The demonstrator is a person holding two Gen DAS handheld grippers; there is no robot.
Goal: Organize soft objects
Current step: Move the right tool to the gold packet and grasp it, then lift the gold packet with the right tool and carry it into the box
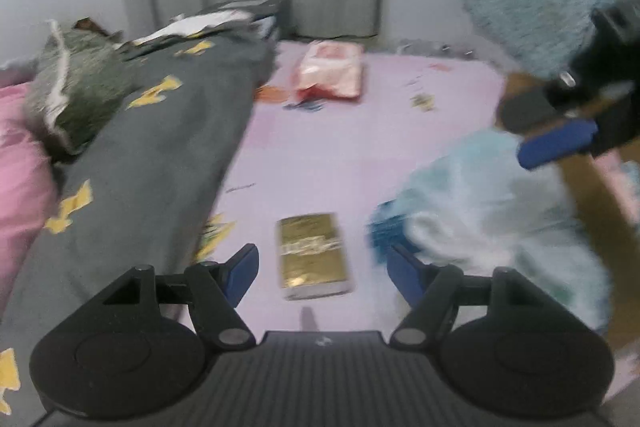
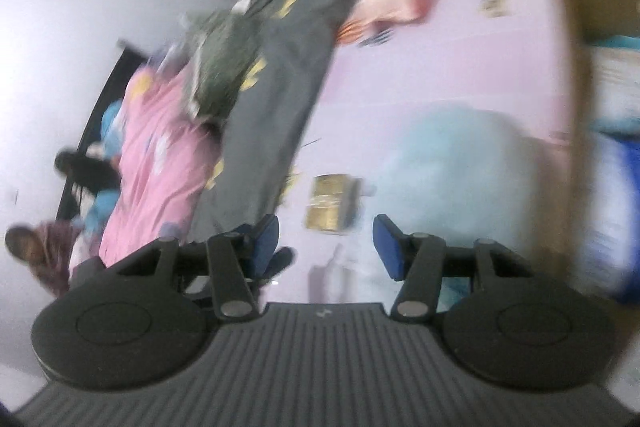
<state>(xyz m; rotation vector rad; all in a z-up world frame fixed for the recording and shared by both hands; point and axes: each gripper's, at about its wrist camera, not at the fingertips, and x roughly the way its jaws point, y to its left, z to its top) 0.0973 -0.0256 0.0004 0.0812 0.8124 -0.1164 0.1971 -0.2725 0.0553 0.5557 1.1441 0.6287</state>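
Both our grippers hang empty over the bed, jaws spread: left gripper [image 1: 322,269], right gripper [image 2: 326,241]. The pale blue plush [image 1: 480,211] lies just right of the left jaws. We judge it's the pick-up step: next, close in around it.

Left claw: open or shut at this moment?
Open. In its own wrist view the left claw has its blue fingers spread wide apart, with the gold packet visible between them, ungripped.
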